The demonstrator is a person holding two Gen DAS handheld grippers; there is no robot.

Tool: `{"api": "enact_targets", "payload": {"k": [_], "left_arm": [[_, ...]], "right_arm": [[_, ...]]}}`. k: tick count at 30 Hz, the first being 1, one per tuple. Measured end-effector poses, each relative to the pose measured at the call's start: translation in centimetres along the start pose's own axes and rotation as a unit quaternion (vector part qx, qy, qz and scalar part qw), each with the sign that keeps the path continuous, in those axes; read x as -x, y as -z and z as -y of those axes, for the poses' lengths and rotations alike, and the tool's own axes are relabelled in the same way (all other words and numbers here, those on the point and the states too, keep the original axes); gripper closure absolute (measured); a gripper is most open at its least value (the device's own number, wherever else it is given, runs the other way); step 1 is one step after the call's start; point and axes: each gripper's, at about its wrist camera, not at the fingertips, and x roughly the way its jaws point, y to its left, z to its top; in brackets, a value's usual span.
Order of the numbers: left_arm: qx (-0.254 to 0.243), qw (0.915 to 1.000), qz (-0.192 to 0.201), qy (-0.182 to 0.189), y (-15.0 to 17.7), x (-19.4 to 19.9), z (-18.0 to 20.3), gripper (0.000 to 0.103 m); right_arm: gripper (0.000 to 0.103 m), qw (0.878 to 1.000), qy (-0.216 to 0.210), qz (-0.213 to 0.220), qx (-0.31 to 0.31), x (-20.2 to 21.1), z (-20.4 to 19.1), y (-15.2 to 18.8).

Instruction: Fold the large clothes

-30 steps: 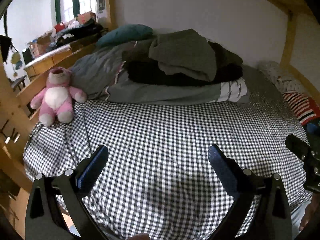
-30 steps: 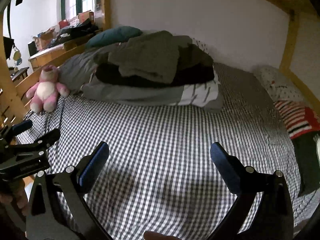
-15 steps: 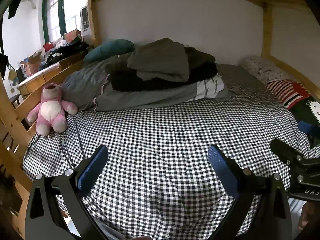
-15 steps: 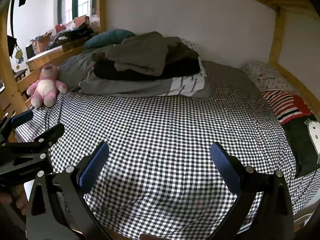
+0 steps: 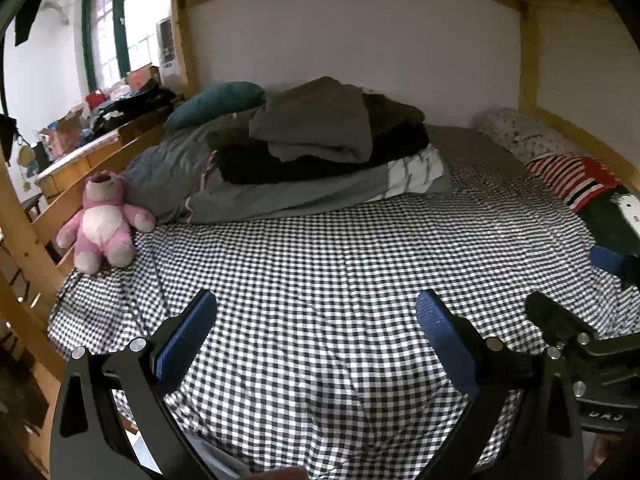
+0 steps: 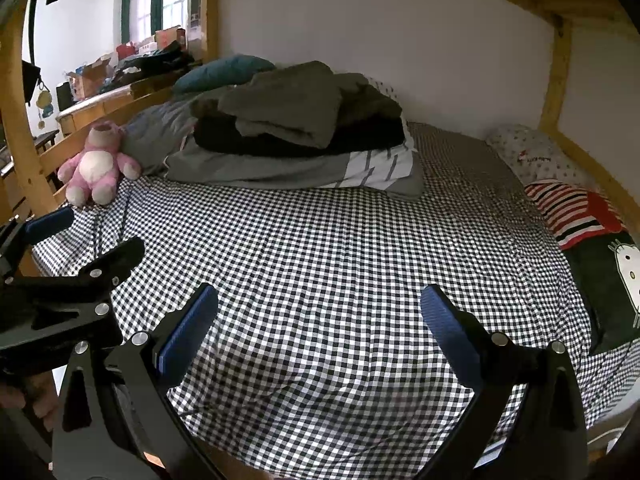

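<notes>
Black-and-white check fills both my views: the sheet [image 5: 320,280] spreads across the bunk mattress under both grippers. My left gripper [image 5: 316,332] hangs over the near edge of the bed with its blue-padded fingers [image 5: 184,338] spread wide, nothing between them but sheet below. My right gripper [image 6: 318,326] sits just the same, jaws wide apart and holding nothing; I can see it from the left camera too, poking in at the right edge, and the left one shows at the left edge of the right camera. The clothes [image 6: 296,116] are well ahead of me, at the far left of the bed: an olive-grey garment [image 5: 316,128] on top, a black one [image 6: 256,140] beneath it, all stacked on a grey duvet [image 5: 288,196] with a white striped end. Behind the stack lies a teal pillow [image 5: 216,102] against the wall. A pink plush bear [image 5: 102,224] sits beside the duvet at the left rail, upright, facing me. Over on the right side I have a red-and-white striped garment [image 6: 576,208] lying along the wooden frame, touching a dark one with a white cartoon print [image 6: 612,280] nearer me, and a spotted pillow [image 6: 532,152] in the far right corner. Neither gripper touches any clothing; both are near each other, side by side, well apart from the stack.
</notes>
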Motion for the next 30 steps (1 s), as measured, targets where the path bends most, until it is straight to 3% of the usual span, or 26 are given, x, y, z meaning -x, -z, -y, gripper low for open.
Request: {"api": "enact_targets", "payload": {"k": [13,19,30], "left_arm": [[-0.001,0.9997,-0.013,0.022,-0.15,-0.40,-0.03,0.004],[-0.012,0.9999,-0.008,0.001,-0.20,-0.26,0.21,0.004],[-0.011,0.9998,-0.014,0.010,-0.26,-0.37,0.15,0.004]], "right_arm": [[0.003,1.000,0.002,-0.007,0.012,-0.57,-0.44,0.33],[0.003,1.000,0.003,-0.007,0.016,-0.50,-0.63,0.50],[0.003,1.000,0.002,-0.008,0.017,-0.38,-0.65,0.71]]}}
